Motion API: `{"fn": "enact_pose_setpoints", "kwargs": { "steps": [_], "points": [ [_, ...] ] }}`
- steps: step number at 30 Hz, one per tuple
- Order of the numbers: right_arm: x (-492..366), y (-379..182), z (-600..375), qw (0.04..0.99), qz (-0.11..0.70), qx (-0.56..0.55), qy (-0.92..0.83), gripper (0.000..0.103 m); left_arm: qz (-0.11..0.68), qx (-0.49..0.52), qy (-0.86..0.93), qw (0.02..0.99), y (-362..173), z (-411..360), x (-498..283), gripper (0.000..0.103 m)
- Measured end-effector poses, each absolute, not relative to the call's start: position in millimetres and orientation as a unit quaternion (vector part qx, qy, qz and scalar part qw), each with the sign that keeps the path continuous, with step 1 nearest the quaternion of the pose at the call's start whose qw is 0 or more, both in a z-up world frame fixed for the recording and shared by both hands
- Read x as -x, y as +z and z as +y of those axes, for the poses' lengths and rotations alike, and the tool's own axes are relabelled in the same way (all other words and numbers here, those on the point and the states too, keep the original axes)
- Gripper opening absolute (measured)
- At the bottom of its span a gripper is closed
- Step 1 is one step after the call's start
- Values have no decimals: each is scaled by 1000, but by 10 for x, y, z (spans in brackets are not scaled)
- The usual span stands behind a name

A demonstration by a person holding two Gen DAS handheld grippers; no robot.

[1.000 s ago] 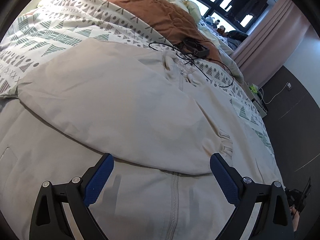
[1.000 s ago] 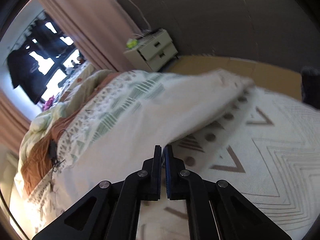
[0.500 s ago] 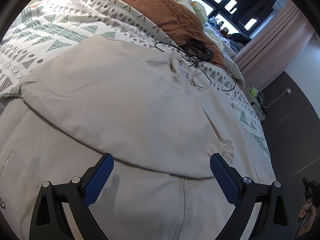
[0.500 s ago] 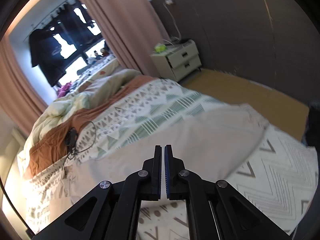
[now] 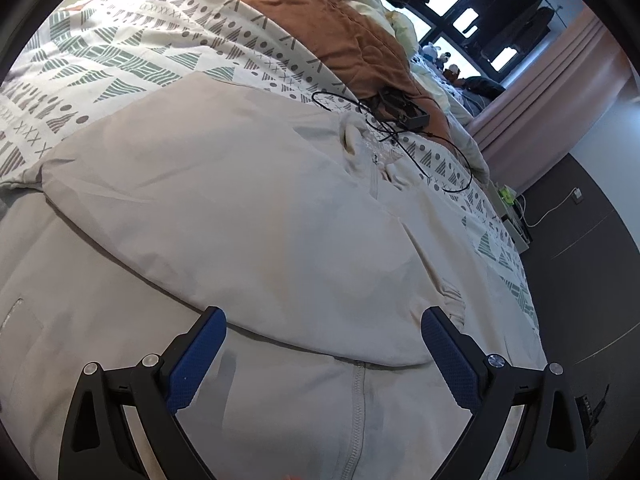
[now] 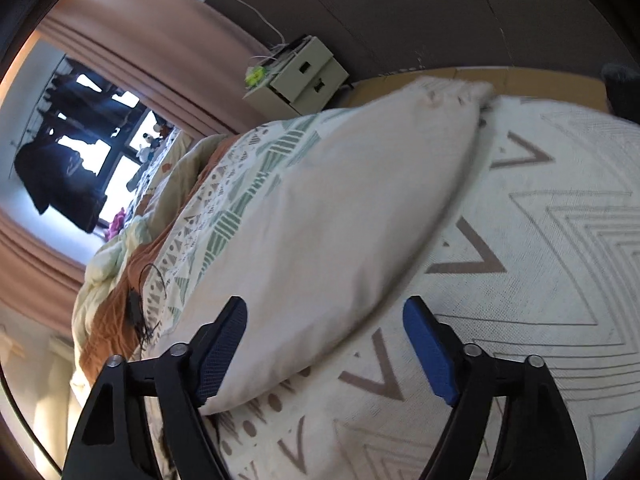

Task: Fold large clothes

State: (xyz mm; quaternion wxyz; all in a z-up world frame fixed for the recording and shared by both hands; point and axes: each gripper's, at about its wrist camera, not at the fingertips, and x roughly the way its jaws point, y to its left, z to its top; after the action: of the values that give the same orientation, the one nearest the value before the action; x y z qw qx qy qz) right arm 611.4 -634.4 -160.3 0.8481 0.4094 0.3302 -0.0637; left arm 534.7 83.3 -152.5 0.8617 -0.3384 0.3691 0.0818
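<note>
A large cream zip-front jacket (image 5: 248, 216) lies spread on the bed. One sleeve is folded across its front, with the gathered cuff (image 5: 454, 296) near the zipper (image 5: 358, 392). My left gripper (image 5: 322, 340) hovers open just above that folded sleeve, holding nothing. In the right wrist view the other sleeve (image 6: 344, 208) stretches out over the patterned cover, ending in its cuff (image 6: 456, 94) at the far end. My right gripper (image 6: 324, 312) is opening its jaws over the near end of this sleeve. The cloth lies below and between the blue pads, which do not press on it.
A black box with a looping black cable (image 5: 404, 114) rests by the jacket's collar. A brown blanket (image 5: 320, 20) is bunched at the head of the bed. A white nightstand (image 6: 304, 74) stands by the pink curtains (image 6: 132, 44). Dark floor (image 5: 580, 280) runs along the bed's right side.
My right gripper was shut in both earlier frames and now stands wide. It swung up, then dropped back close over the sleeve. The left gripper stayed open and barely moved.
</note>
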Motion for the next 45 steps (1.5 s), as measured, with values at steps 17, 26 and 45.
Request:
{"fn": "enact_pose_setpoints", "kwargs": {
  "steps": [17, 26, 45],
  "points": [
    [-6456, -1996, -6657, 816, 308, -481, -91, 12, 381, 367, 110, 841, -1697, 990, -5349, 98],
    [-6382, -865, -6234, 885, 247, -393, -29, 7, 371, 381, 105, 840, -1651, 1031, -5300, 98],
    [-6266, 682, -4117, 923, 216, -269, 168, 7, 339, 421, 76, 838, -1467, 1242, -5177, 98]
  ]
}}
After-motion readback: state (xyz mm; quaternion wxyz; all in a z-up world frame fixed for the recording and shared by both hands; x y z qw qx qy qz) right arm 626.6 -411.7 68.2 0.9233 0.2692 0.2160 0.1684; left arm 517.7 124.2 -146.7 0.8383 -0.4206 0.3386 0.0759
